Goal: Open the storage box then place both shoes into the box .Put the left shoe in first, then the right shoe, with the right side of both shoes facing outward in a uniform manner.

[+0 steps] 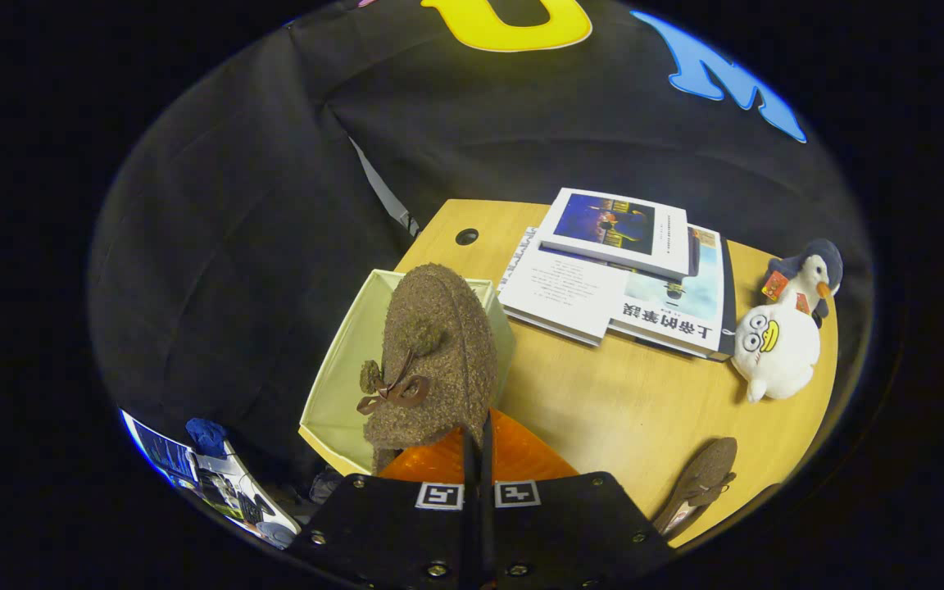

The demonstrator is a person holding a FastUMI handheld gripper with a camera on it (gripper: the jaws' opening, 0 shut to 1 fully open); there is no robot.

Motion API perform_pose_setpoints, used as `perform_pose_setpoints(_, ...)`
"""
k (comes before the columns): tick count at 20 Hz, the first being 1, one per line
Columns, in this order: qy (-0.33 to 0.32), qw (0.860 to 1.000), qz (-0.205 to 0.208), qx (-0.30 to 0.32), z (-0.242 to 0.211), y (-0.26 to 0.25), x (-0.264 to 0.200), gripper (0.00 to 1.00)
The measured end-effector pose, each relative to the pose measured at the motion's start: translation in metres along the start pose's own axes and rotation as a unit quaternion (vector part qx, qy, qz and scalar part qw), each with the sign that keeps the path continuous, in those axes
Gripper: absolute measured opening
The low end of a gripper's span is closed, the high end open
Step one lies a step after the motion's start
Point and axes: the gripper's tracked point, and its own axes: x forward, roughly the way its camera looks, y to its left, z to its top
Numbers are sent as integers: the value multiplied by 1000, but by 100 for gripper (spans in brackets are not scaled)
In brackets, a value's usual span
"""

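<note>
Above the open storage box (333,385), which stands at the counter (603,410) edge, the gripper (478,447) holds a brown fuzzy shoe (431,360), toe pointing away. The jaws are nearly closed and seem to pinch the heel of this shoe, so the first placing appears to be in hand. Next the shoe must go down into the box, while the second shoe (697,483) waits on the counter beside the gripper.

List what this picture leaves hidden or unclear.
- Inside of the storage box: hidden by the held shoe.
- Tool grip on that shoe: fingers nearly together at its heel; contact hidden.
- Second shoe on the table: partly hidden behind the tool.
</note>
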Motion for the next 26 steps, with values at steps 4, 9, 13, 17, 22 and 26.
perform_pose_setpoints(4, 16, 1000, 20, -7, 5, 24, 22, 0)
perform_pose_setpoints(9, 31, 999, 33, -7, 11, 51, 54, 0)
perform_pose_setpoints(13, 50, 998, 23, -3, 10, 63, 86, 0)
perform_pose_setpoints(17, 68, 997, 18, -20, 0, 75, 110, 6)
perform_pose_setpoints(22, 49, 998, 31, -33, 6, 82, 105, 99)
perform_pose_setpoints(26, 32, 998, 41, -34, 16, 81, 83, 99)
